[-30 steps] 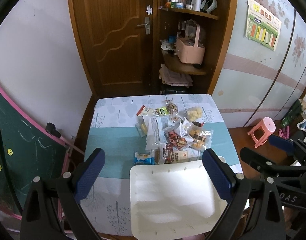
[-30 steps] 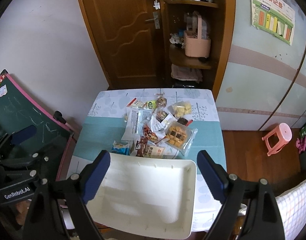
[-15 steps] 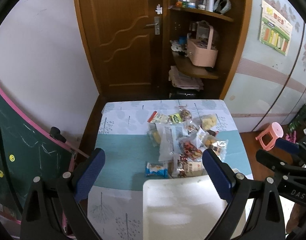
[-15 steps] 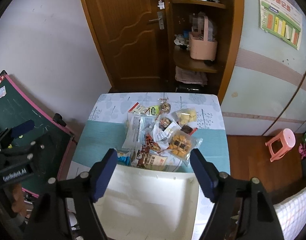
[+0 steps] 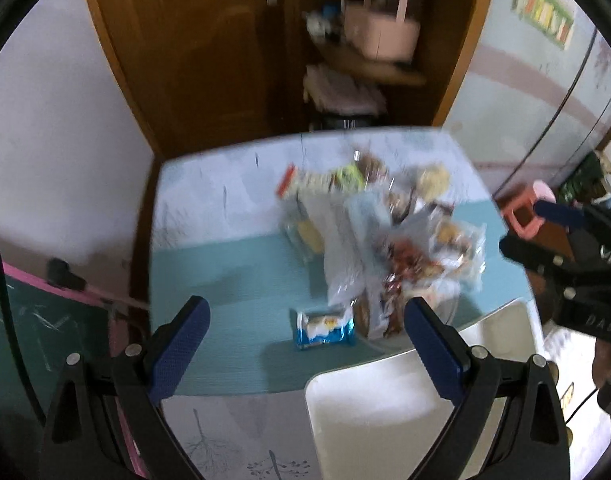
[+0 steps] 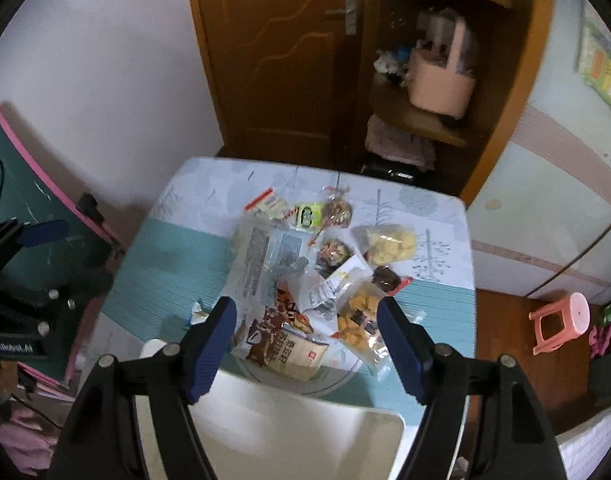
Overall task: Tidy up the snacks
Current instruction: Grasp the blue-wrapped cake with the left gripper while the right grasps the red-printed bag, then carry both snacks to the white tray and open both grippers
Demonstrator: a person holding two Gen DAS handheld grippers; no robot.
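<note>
Above the table [image 6: 177, 248], both grippers hang angled down, fingers spread wide, holding nothing: left gripper [image 5: 305, 352] over the blue packet [image 5: 325, 327], right gripper [image 6: 305, 340] over the snack pile [image 6: 317, 276].

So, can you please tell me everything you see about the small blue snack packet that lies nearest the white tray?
The blue snack packet is a small, flat, glossy wrapper, blue with a pale picture in the middle, and looks sealed. It lies flat on the teal band of the tablecloth, at the near left edge of the snack pile, just beyond the white tray. Motion blur hides any print. The left gripper hovers above it, open, touching nothing.
</note>
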